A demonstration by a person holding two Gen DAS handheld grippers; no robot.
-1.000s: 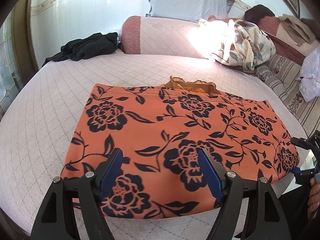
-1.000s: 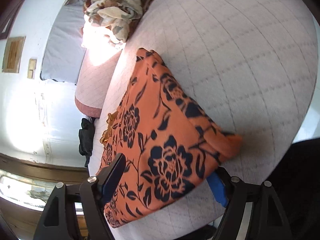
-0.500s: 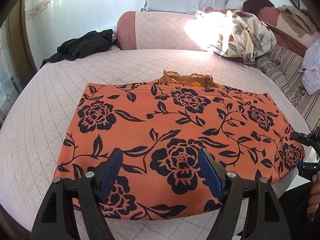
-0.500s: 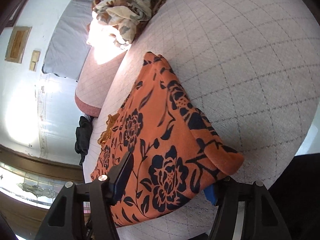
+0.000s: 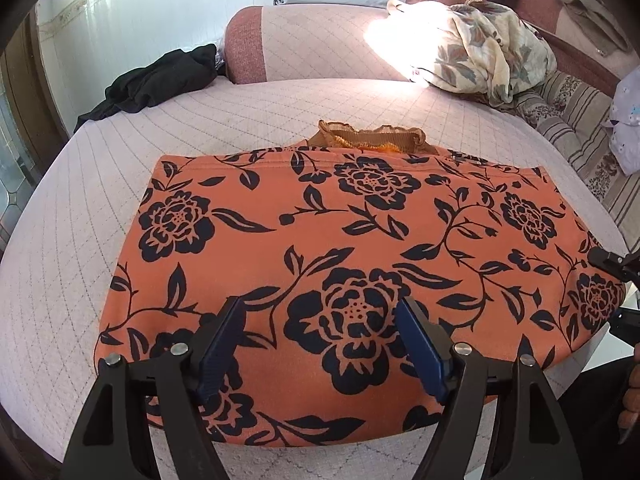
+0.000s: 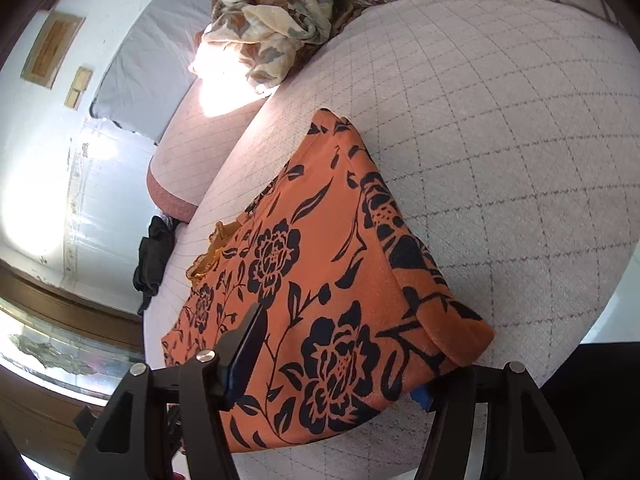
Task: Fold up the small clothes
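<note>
No readable text, label, brand, number or sign is showing in either view. The orange garment (image 5: 352, 248) is carrying only a dark flower print, and the framed pieces (image 6: 52, 50) on the wall are appearing too blurred to read.

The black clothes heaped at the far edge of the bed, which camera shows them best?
The left wrist view: the black clothes lie unobstructed on the bed, folds visible. In the right wrist view they are a small dark sliver at the edge.
</note>
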